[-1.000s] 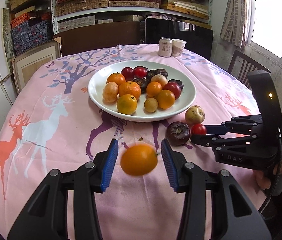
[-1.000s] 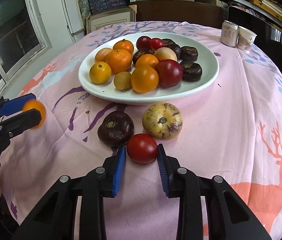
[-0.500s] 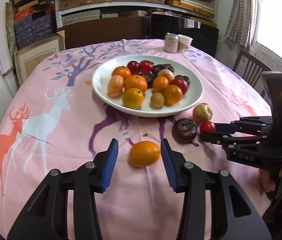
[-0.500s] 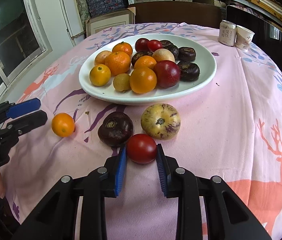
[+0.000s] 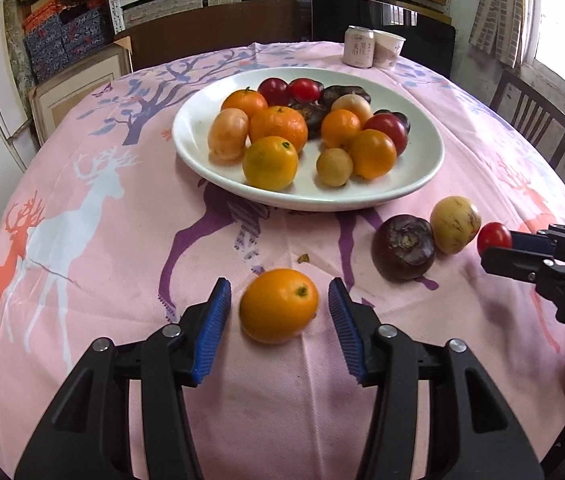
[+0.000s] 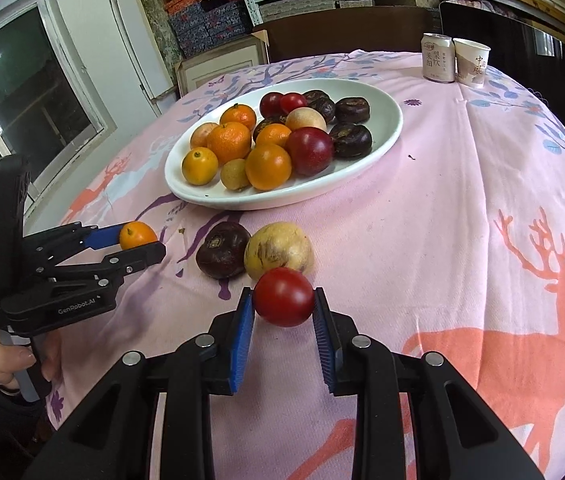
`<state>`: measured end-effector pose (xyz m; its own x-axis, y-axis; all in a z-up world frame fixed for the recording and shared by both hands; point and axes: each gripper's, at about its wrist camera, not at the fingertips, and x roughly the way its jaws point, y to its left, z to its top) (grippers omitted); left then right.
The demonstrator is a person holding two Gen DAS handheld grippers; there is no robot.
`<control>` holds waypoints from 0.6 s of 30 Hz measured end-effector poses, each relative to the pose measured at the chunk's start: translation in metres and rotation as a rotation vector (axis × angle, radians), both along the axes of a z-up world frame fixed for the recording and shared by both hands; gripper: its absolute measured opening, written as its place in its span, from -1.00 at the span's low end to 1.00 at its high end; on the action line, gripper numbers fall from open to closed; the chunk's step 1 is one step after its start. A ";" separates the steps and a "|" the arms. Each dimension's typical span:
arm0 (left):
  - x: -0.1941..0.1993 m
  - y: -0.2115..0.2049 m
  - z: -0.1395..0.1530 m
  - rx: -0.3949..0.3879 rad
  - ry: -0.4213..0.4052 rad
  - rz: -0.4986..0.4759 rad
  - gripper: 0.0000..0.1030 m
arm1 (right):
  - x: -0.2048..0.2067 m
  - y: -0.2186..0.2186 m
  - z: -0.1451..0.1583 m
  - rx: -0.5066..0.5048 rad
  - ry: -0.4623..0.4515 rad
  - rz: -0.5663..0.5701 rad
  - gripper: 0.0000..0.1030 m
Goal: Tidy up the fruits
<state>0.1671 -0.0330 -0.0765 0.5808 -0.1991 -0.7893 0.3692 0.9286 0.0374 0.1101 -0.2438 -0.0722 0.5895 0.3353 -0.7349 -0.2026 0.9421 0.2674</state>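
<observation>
Your right gripper [image 6: 283,320] is clamped on the red tomato [image 6: 283,297], both blue pads touching its sides; whether it is off the cloth is hard to tell. At 11 o'clock from the tomato, just beyond it, sits the yellow fruit [image 6: 278,250], and touching that on its 9 o'clock side is the dark purple fruit [image 6: 222,249].

Your left gripper [image 5: 278,322] has its jaws spread, and the orange fruit [image 5: 278,305] lies on the pink tablecloth [image 5: 102,248] between the pads, with a gap showing on each side. In the left wrist view, the purple fruit [image 5: 402,247] lies at 2 o'clock from the orange, with the yellow fruit [image 5: 455,225] and the clamped tomato [image 5: 493,238] further along the same line.

Straight ahead at 12 o'clock is the white plate [image 5: 194,136], piled with oranges, red plums, dark purple fruits and a small tan one. Past the plate, at 1 o'clock near the far table edge, a can [image 5: 358,52] and a paper cup [image 5: 388,49] stand upright, side by side.
</observation>
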 end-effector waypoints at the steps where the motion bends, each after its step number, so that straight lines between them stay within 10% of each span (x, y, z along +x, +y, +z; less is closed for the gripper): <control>1: 0.001 0.000 -0.001 0.004 0.003 0.007 -0.03 | -0.001 0.001 0.000 0.000 -0.002 0.005 -0.42; 13: 0.009 -0.004 -0.008 0.041 0.039 0.024 0.08 | -0.004 0.001 0.001 0.000 -0.015 0.008 -0.42; 18: 0.005 -0.007 -0.005 0.038 0.019 0.004 -0.27 | -0.005 0.000 0.002 0.003 -0.015 0.008 -0.42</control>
<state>0.1722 -0.0399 -0.0818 0.5660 -0.1663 -0.8075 0.3667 0.9280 0.0659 0.1054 -0.2435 -0.0705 0.5975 0.3423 -0.7251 -0.2143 0.9396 0.2669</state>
